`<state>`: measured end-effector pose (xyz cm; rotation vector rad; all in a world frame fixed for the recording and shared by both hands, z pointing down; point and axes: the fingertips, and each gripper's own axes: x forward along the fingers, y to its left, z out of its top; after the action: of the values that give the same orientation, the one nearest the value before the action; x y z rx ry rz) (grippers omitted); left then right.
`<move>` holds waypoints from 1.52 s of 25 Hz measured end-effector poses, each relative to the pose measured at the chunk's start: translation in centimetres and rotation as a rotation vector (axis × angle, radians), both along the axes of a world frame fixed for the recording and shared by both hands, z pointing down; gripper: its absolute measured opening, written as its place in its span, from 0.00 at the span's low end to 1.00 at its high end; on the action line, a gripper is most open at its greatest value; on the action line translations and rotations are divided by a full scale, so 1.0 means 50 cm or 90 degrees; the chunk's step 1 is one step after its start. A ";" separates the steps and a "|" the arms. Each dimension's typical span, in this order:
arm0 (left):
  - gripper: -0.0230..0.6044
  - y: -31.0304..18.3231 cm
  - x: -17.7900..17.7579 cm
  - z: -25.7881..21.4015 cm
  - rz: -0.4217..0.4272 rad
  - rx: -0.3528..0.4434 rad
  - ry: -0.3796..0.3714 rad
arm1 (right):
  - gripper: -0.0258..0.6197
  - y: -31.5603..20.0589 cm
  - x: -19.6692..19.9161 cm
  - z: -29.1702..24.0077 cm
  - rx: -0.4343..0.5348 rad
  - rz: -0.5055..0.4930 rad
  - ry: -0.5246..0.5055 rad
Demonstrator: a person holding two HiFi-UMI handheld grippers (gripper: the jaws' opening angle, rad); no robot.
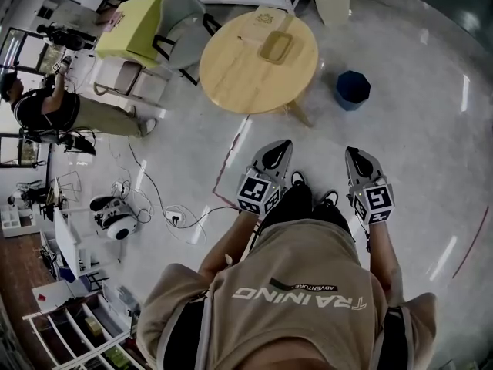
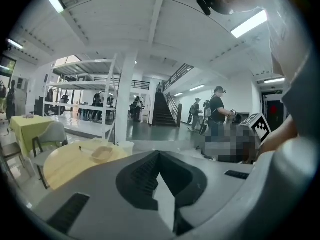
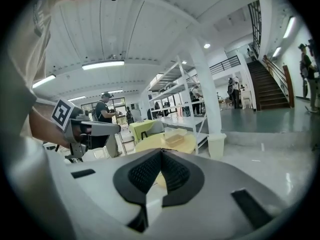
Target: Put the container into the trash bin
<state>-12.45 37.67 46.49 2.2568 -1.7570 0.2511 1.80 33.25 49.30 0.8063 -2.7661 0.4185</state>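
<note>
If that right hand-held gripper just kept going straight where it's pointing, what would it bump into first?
Probably the round wooden table holding the container; only open floor seems to lie between, though depth is unclear.

Grey left gripper [image 1: 279, 148] and grey right gripper [image 1: 354, 154], jaws closed on nothing, flank the person's black shoes [image 1: 296, 182]. Both forearms [image 1: 225, 251] reach forward, parallel, grippers tipped slightly down.

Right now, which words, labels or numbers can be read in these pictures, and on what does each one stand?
"TRAINING": large letters on the person's beige top, upside down in the head view.
"ADVENTURE": small print just above it in that picture.
Print at the far edge of the round table: too small to read.
Cubes on the left gripper and right gripper: square patterns only, no letters.
</note>
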 end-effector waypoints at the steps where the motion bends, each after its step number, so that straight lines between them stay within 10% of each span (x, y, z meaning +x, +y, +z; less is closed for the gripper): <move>1: 0.05 -0.010 -0.006 0.002 0.003 0.002 0.000 | 0.04 -0.006 -0.011 0.002 0.000 -0.002 0.002; 23: 0.05 -0.374 -0.286 -0.001 0.117 0.037 0.026 | 0.04 -0.315 -0.285 -0.071 0.058 0.109 0.029; 38: 0.05 -0.528 -0.249 0.046 0.120 -0.011 0.029 | 0.04 -0.452 -0.261 -0.024 0.020 0.100 0.032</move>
<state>-24.88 11.29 48.80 2.3974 -1.5156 0.2490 -11.27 10.66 48.12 1.0310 -2.6790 0.3788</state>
